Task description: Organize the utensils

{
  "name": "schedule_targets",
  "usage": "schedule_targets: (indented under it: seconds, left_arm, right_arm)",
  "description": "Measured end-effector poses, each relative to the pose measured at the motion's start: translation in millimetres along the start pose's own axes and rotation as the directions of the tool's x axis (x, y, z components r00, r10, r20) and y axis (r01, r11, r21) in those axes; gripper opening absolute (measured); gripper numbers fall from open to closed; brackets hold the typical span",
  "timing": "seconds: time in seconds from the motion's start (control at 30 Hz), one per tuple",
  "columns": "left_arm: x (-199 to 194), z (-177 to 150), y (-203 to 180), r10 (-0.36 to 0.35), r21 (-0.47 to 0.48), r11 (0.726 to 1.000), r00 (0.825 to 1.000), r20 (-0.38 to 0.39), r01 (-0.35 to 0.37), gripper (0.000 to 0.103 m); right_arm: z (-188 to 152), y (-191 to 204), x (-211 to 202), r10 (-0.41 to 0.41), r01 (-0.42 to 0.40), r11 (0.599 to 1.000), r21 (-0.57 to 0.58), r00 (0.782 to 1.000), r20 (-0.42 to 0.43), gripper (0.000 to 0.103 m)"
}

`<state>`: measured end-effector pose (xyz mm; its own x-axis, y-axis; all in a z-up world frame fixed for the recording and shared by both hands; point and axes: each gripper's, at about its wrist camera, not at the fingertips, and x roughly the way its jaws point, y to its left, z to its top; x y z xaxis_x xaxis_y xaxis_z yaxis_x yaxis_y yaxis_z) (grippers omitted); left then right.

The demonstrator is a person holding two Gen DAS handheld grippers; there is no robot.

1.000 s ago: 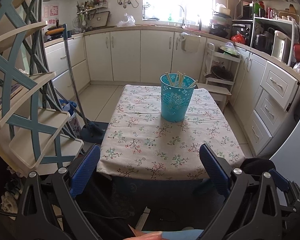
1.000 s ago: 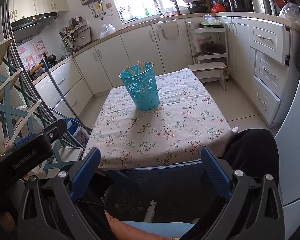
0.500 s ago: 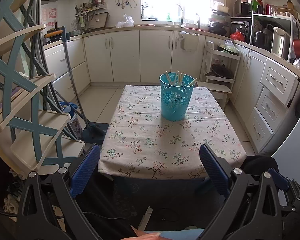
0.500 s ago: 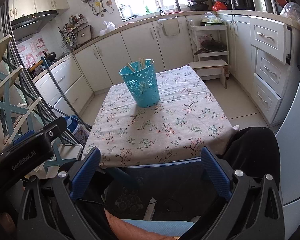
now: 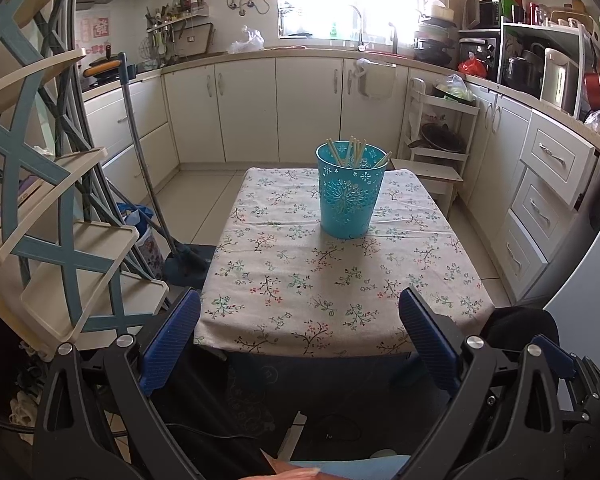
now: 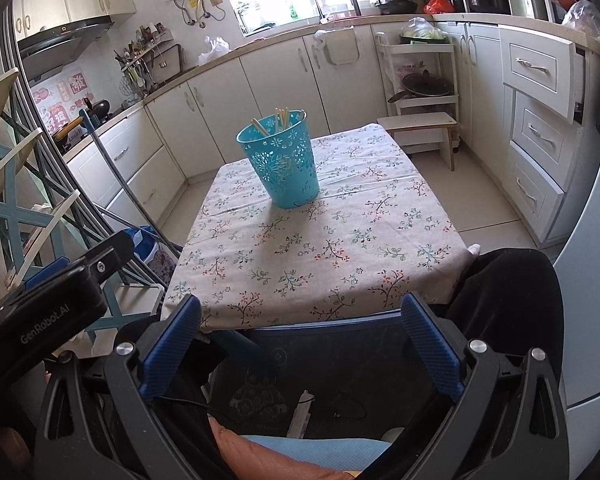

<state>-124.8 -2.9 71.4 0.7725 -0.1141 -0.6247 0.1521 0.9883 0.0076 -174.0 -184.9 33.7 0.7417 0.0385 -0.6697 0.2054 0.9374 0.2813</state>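
Since every chopstick in view stands in the blue holder toward the table's far edge, sorting looks finished. The left gripper and right gripper hang spread wide and empty, off the near edge.
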Motion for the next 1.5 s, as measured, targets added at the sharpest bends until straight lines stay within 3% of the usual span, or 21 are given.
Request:
schedule_targets:
  seconds: [0.53,1.5]
  left_arm:
    - [-1,0,-4,0.001,0.016,1.000,1.000,-0.009,-0.001,0.095]
    - [46,10,-4,-0.022,0.024,0.999,0.997,-0.071,0.024,0.095]
  right_arm:
    - [0,2,3,0.004,-0.004,1.000,0.001,1.000,-0.012,0.096]
    - [13,1,43,-0.018,0.019,1.000,0.011,0.997,-0.081,0.096]
